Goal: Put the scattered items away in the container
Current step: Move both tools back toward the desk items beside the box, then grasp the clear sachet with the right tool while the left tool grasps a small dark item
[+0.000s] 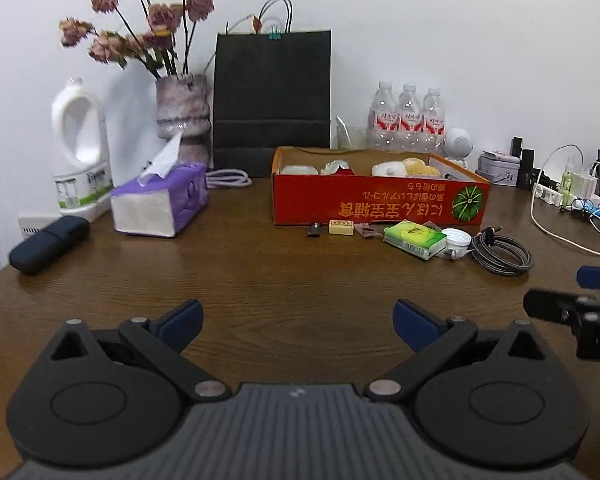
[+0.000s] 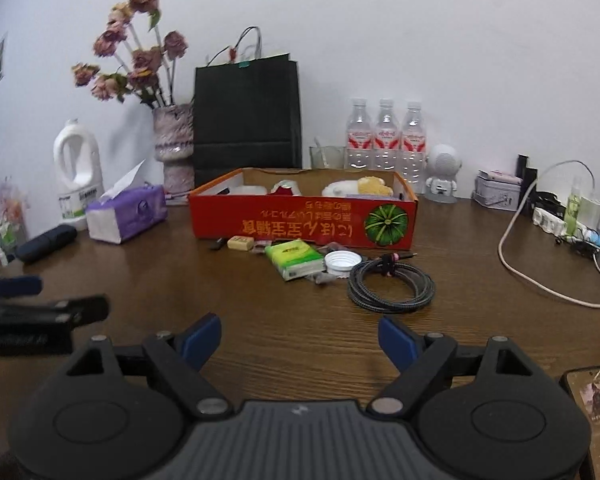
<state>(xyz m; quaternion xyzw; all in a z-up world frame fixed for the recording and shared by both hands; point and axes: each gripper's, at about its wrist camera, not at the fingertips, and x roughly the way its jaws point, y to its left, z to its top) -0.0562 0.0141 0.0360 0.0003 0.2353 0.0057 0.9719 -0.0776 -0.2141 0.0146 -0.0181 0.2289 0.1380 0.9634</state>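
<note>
Clutter sits just in front of the red box (image 2: 304, 216): green tissue pack (image 2: 296, 259), white cap (image 2: 343, 262), coiled cable (image 2: 392, 286), small bits too tiny to name. We hold left gripper (image 1: 298, 320) and right gripper (image 2: 300, 338) spread, empty, well back, probably choosing a target. Box contents are half hidden behind its wall.

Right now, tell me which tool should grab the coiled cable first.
Right. The coiled cable lies just ahead of the open right tool, slightly to its right. From the open left tool it sits far off to the right, beyond the red box corner.
</note>
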